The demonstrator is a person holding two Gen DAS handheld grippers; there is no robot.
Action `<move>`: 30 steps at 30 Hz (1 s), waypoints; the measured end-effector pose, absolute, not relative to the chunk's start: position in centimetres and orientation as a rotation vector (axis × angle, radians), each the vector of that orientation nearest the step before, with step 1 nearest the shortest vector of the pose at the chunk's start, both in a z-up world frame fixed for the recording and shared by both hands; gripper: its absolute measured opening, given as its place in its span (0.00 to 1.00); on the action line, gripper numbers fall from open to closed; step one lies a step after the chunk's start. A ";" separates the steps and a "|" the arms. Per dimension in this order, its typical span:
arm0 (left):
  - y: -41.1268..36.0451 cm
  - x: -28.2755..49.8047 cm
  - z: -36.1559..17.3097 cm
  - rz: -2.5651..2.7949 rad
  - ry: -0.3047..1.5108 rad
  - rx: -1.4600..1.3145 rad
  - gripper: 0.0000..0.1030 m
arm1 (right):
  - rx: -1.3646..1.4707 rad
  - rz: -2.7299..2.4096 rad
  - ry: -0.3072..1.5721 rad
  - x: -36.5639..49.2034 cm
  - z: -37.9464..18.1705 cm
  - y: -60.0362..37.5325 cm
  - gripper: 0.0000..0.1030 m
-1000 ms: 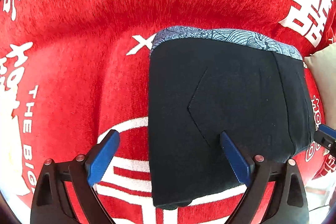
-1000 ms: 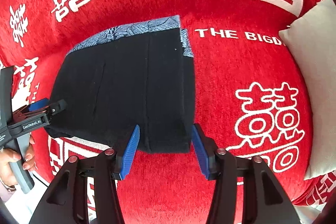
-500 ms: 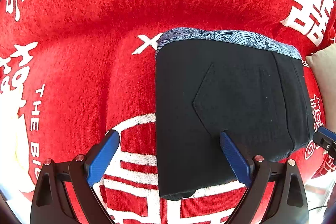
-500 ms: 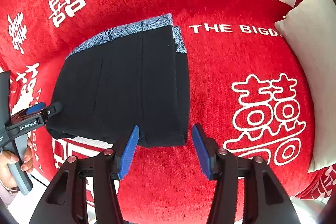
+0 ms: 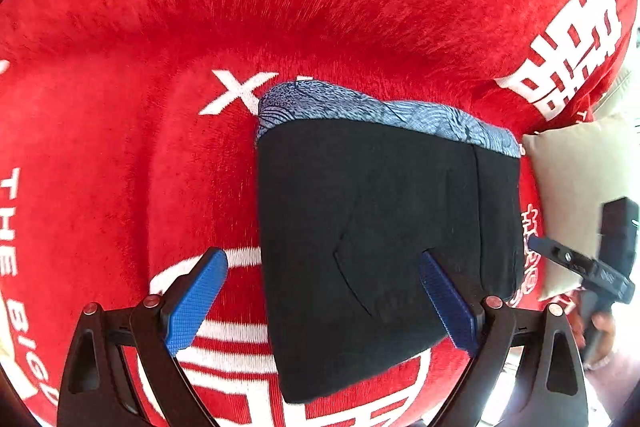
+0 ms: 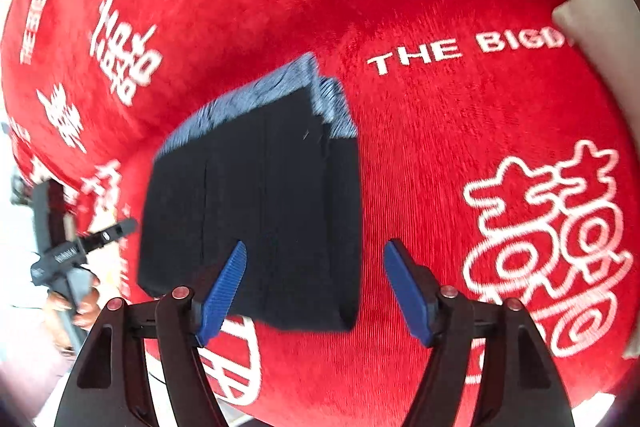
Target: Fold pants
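The black pants [image 5: 384,247] lie folded into a compact rectangle on the red plush blanket [image 5: 160,147], blue patterned waistband [image 5: 380,111] at the far end. My left gripper [image 5: 322,301] hovers open over their near left part, its blue pads clear of the cloth. In the right wrist view, the pants [image 6: 260,207] show their near right corner between the fingers of my right gripper [image 6: 316,295]. Its jaws are opening and the pads do not press the cloth. Each gripper shows in the other's view: the right gripper [image 5: 538,245] and the left gripper [image 6: 120,229].
A beige cushion [image 5: 568,187] sits just right of the pants, also seen as the cushion [image 6: 600,7] at the far right. The blanket [image 6: 460,127] carries white lettering. A hand [image 6: 76,303] holds the left tool near the blanket's front edge.
The right gripper's jaws have spread wider around the pants' near right corner. Both grippers have shifted and tilted, and the right view is blurred by motion. The pants stay folded as before.
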State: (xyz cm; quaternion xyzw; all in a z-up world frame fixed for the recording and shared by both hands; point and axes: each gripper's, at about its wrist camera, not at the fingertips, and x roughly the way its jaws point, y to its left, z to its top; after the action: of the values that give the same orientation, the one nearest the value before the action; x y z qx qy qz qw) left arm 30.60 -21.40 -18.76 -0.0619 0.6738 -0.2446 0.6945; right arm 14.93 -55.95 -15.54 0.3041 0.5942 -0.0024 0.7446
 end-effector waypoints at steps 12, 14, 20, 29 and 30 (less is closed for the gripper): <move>-22.0 32.9 -24.0 -0.738 1.660 -0.220 0.94 | 0.955 0.294 1.344 18.2 -23.1 -59.4 0.73; -22.7 32.7 -24.7 -0.747 1.674 -0.213 0.94 | 0.976 0.325 1.338 18.5 -23.4 -59.3 0.73; -24.3 31.4 -24.3 -0.734 1.626 -0.195 0.91 | 1.035 0.357 1.338 19.6 -24.6 -58.5 0.69; -23.7 30.2 -21.4 -0.686 1.529 -0.203 0.63 | 1.125 0.331 1.280 18.7 -22.8 -58.2 0.43; -23.6 30.1 -21.1 -0.689 1.524 -0.200 0.63 | 1.145 0.337 1.267 18.6 -22.5 -58.2 0.42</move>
State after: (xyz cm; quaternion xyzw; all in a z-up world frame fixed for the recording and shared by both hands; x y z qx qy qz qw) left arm 30.11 -23.56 -21.07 -0.0885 0.6750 -0.3053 0.6659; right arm 18.60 -58.15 -22.48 0.5029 0.5564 0.1479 0.6447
